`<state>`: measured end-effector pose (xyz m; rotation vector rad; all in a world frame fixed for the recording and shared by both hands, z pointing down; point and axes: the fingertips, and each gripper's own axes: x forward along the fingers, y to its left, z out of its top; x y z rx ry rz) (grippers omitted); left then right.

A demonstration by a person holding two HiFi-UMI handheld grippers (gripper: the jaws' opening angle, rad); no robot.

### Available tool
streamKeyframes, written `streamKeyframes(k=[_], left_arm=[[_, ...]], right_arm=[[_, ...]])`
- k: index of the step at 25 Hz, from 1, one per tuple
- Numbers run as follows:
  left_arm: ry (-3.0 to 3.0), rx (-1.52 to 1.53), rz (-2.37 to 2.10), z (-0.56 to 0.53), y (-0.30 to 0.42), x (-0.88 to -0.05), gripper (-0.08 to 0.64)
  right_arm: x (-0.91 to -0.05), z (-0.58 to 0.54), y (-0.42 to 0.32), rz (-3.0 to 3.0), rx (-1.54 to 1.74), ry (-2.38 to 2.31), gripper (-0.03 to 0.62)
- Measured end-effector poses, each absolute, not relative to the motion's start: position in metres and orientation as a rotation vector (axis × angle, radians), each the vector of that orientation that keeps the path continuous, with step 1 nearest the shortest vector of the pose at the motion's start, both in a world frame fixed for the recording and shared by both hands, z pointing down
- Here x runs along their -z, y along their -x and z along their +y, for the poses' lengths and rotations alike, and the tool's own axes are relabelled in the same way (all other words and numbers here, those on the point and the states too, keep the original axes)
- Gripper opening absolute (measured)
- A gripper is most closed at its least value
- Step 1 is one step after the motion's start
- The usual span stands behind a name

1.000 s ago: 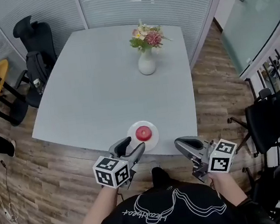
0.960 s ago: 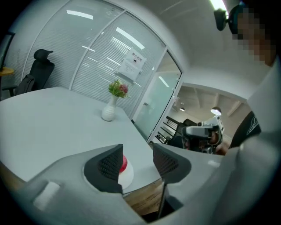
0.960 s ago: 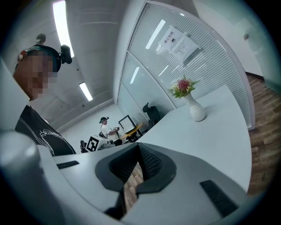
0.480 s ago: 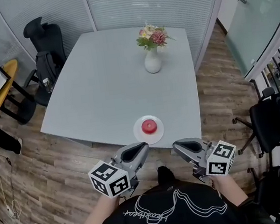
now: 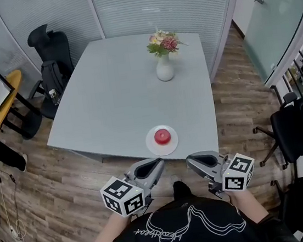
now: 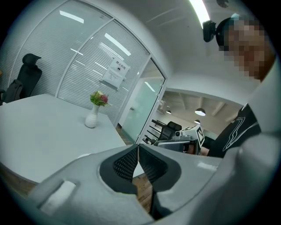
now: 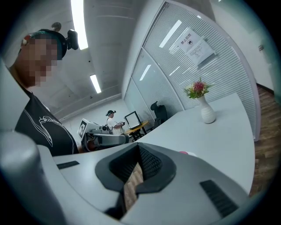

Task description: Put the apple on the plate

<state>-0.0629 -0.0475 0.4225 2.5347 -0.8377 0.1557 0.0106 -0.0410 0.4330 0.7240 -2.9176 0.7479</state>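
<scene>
a pale grey table [image 5: 120, 94] is set on a wood floor [image 5: 53, 175] in a glass-walled office, with a black chair [image 5: 53, 45] at its far left corner. a white vase [image 5: 164, 69] of pink and yellow flowers is placed near the far edge. the apple [image 5: 163, 136] is seen resting in the middle of the plate [image 5: 155, 146], close to the table's near edge. it is small, round and bright red, with a pale glint on top; the plate is white and round. the left gripper [image 5: 156, 165] and right gripper [image 5: 192, 162] are held side by side just off the near edge, apart from the plate. each pair of jaws is pressed together, and nothing is gripped in either.
</scene>
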Motion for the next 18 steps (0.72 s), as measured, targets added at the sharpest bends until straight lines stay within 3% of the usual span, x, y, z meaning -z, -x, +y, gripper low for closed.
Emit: streamKeyframes(k=[18], left_arm=[[-2.537,-0.207,-0.867,-0.0529,0.0657,-0.4321,0.021]], right_arm=[[-0.4393,-0.0485,-0.0049,-2.914,-0.773,-0.705,0.008]])
